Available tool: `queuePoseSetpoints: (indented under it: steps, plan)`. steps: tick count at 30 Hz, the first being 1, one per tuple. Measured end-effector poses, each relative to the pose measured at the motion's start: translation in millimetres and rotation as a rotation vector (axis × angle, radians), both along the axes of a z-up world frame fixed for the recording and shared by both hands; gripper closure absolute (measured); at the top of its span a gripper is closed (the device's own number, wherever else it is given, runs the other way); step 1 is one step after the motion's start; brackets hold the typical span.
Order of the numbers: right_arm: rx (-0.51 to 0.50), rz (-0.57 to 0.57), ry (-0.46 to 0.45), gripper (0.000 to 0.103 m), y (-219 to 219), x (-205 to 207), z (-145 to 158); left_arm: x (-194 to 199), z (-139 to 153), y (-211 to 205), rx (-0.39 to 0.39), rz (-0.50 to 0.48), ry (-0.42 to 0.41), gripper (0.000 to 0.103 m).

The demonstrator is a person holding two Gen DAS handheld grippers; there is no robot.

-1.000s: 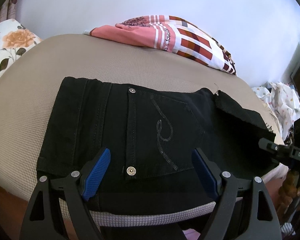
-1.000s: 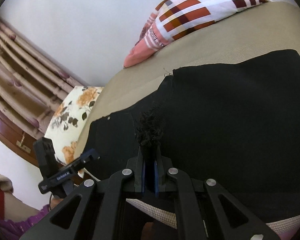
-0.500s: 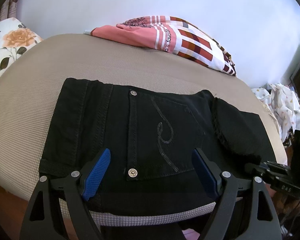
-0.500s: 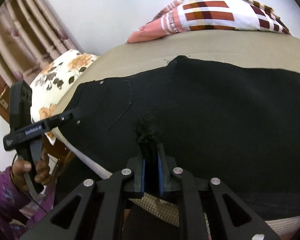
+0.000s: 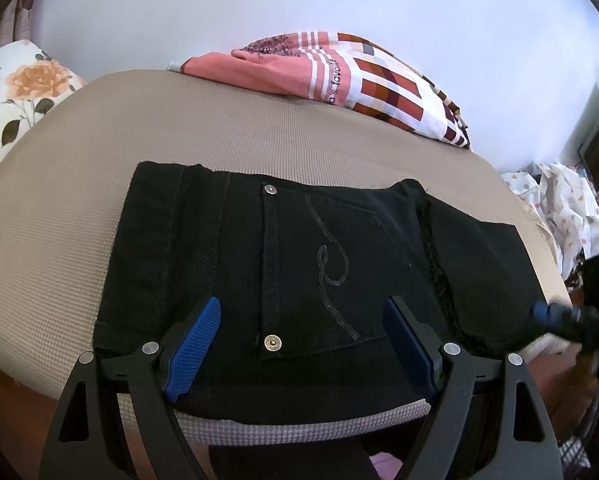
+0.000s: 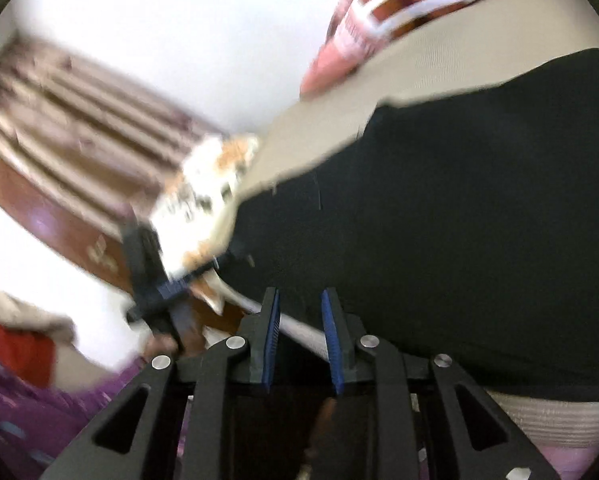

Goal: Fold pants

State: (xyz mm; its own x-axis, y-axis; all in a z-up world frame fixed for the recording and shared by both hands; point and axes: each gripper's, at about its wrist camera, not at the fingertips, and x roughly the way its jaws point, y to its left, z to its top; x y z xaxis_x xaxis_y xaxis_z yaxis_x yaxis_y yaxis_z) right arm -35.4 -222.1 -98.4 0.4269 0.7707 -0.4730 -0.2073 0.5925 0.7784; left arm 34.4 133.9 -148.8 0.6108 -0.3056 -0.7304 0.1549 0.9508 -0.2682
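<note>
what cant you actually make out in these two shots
- Right wrist view: motion blur smears the curtain and flowered pillow; their patterns are unreadable.
- Left wrist view: the right claw is blurred and cut by the frame edge; its jaws are unreadable.
- Left wrist view: the pants near edge is hidden behind the left claw.

Right-wrist view motion-blurred; curtain (image 6: 79, 108) smeared

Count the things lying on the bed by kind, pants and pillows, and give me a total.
Black pants: 1
Pillows: 2, the floral pillow at the left edge and the pink, white and red patterned pillow at the far side
Total: 3
</note>
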Motion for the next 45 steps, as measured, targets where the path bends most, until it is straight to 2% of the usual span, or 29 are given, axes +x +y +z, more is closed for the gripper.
queuePoseSetpoints:
  steps: [2, 4, 7, 13, 17, 19, 21, 24, 25, 26, 28, 32, 36, 38, 40, 41, 42, 44, 45]
  plan:
    - [-0.070, -0.046, -0.011, 0.081, -8, 5, 5, -2, 3, 2, 0.000, 0.001, 0.000, 0.020]
    - [-0.110, -0.038, -0.014, 0.083, -4, 9, 4, -4, 6, 3, 0.000, 0.006, -0.005, 0.020]
    - [-0.185, 0.028, -0.024, 0.089, 21, 9, -1, -9, 14, 9, -0.004, 0.021, -0.020, 0.020]
    - [-0.396, 0.166, -0.039, 0.092, 68, 3, -23, -11, 28, 33, 0.006, 0.076, -0.021, 0.020]
    - [-0.450, 0.195, -0.073, 0.092, 74, 0, -15, -6, 31, 65, 0.048, 0.123, 0.019, 0.020]
    - [-0.444, 0.192, -0.105, 0.092, 74, -1, -6, -3, 30, 80, 0.037, 0.130, 0.047, 0.020]
    - [-0.404, 0.178, -0.128, 0.092, 73, -2, 2, 0, 25, 95, 0.010, 0.116, 0.087, 0.020]
    - [-0.395, 0.177, -0.133, 0.091, 74, -3, 5, 7, 14, 111, -0.058, 0.084, 0.136, 0.020]
    - [-0.405, 0.181, -0.127, 0.091, 76, -4, 2, 10, 8, 116, -0.099, 0.068, 0.161, 0.020]
    - [-0.415, 0.185, -0.119, 0.090, 80, -3, 0, 15, 0, 123, -0.178, 0.035, 0.199, 0.020]
    - [-0.430, 0.187, -0.103, 0.090, 85, -3, -5, 22, -13, 132, -0.261, 0.019, 0.255, 0.023]
    - [-0.425, 0.177, -0.090, 0.090, 85, -4, -5, 32, -30, 141, -0.291, 0.000, 0.331, 0.028]
    - [-0.437, 0.174, -0.085, 0.090, 86, -2, -3, 39, -35, 139, -0.328, -0.079, 0.361, 0.028]
    - [-0.437, 0.175, -0.080, 0.090, 88, -1, -4, 44, -40, 136, -0.412, -0.132, 0.424, 0.028]
    - [-0.436, 0.178, -0.076, 0.090, 91, -1, -4, 49, -38, 130, -0.396, -0.157, 0.436, 0.028]
    - [-0.437, 0.180, -0.075, 0.090, 93, -1, -5, 52, -40, 132, -0.433, -0.165, 0.459, 0.028]
    - [-0.436, 0.182, -0.073, 0.089, 94, -1, -6, 56, -45, 137, -0.506, -0.158, 0.492, 0.028]
    - [-0.436, 0.185, -0.067, 0.089, 97, -1, -7, 61, -50, 144, -0.574, -0.156, 0.517, 0.028]
    - [-0.437, 0.185, -0.063, 0.089, 98, -1, -7, 61, -51, 145, -0.584, -0.163, 0.520, 0.030]
